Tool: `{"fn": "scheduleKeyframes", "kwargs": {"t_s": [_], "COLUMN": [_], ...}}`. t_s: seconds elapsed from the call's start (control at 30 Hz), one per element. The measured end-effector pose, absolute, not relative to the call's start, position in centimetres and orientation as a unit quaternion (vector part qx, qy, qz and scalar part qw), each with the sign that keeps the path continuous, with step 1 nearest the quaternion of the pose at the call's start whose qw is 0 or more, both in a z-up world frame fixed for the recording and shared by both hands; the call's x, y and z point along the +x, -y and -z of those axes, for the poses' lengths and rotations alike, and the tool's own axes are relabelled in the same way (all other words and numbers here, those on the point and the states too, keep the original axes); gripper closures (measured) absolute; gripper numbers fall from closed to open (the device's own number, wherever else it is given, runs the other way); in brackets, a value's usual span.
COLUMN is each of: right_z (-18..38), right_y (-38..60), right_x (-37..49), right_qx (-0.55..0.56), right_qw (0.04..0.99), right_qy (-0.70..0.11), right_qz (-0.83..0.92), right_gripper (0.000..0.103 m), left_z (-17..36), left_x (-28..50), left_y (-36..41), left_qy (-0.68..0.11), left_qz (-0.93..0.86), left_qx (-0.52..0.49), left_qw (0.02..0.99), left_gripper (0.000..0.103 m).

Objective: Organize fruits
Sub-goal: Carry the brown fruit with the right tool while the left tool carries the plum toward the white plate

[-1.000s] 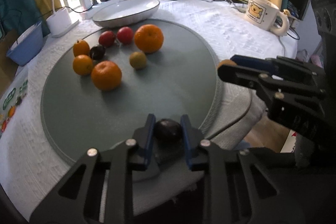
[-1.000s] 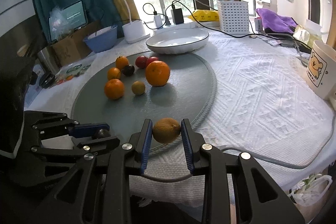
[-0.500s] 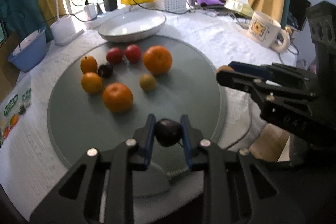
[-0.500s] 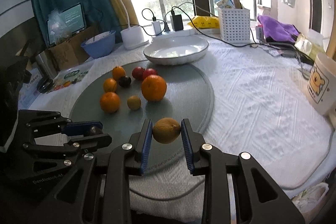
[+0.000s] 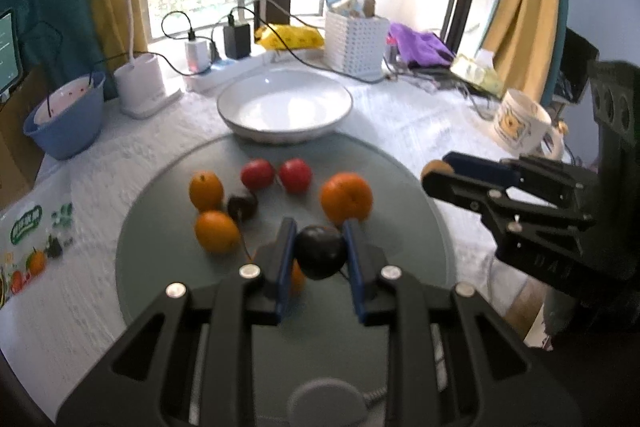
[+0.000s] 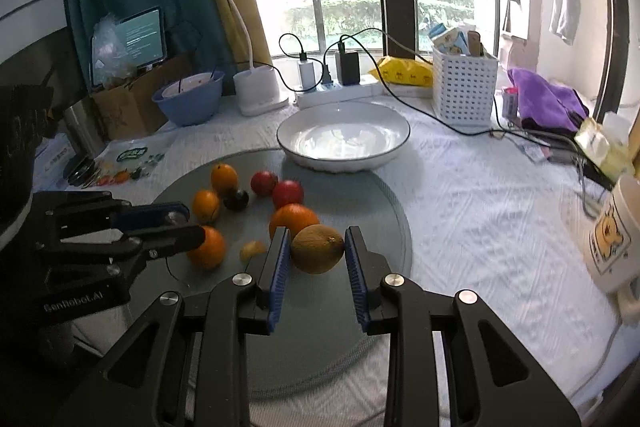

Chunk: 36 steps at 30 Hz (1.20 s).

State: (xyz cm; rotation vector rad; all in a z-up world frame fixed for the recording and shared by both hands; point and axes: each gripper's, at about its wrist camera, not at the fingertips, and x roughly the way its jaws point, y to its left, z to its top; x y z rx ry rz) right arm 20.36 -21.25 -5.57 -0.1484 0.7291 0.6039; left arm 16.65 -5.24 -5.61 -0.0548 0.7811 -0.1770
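My left gripper (image 5: pixel 320 252) is shut on a dark plum (image 5: pixel 320 251), held in the air over the grey round mat (image 5: pixel 400 227). My right gripper (image 6: pixel 317 249) is shut on a brownish-yellow fruit (image 6: pixel 317 248), also lifted above the mat. Loose on the mat lie several oranges (image 5: pixel 346 197), two red fruits (image 5: pixel 295 174), another dark plum (image 5: pixel 242 207) and a small yellow fruit (image 6: pixel 252 250). An empty white bowl (image 6: pixel 344 139) sits beyond the mat's far edge. In the left wrist view the right gripper (image 5: pixel 438 173) shows at the right side.
A white cloth covers the table (image 6: pixel 480 207). At the back stand a blue bowl (image 6: pixel 188 99), a white desk lamp (image 6: pixel 256 87), chargers with cables (image 6: pixel 348 67) and a white perforated basket (image 6: pixel 464 87). A mug (image 6: pixel 612 235) with a bear picture stands at the right.
Both grippers rose and moved forward over the mat toward the fruit group and the white bowl, each keeping its fruit. The loose fruits stayed in place.
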Motion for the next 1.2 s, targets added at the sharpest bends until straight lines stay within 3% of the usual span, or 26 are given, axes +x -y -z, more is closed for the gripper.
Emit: {"fn": "scheduleKeyframes", "kwargs": {"t_s": [0.53,1.2], "right_z": [4.9,6.6], "right_y": [18.1,15.5], "right_x": [25.5,31.8], "right_qx": [-0.093,-0.106], "right_qw": [0.892,0.885], "right_qy": [-0.344,-0.362], "right_qz": [-0.279,-0.274], "right_gripper": [0.073,0.073], "left_z": [4.2,5.9], "left_x": [21.9,28.8], "left_y": [1.2,-0.5], "left_qy": [-0.339,-0.354], "left_qz": [0.098,0.115], "left_qx": [-0.053,-0.08], "left_qw": [0.934,0.925], "left_gripper": [0.078,0.078]}}
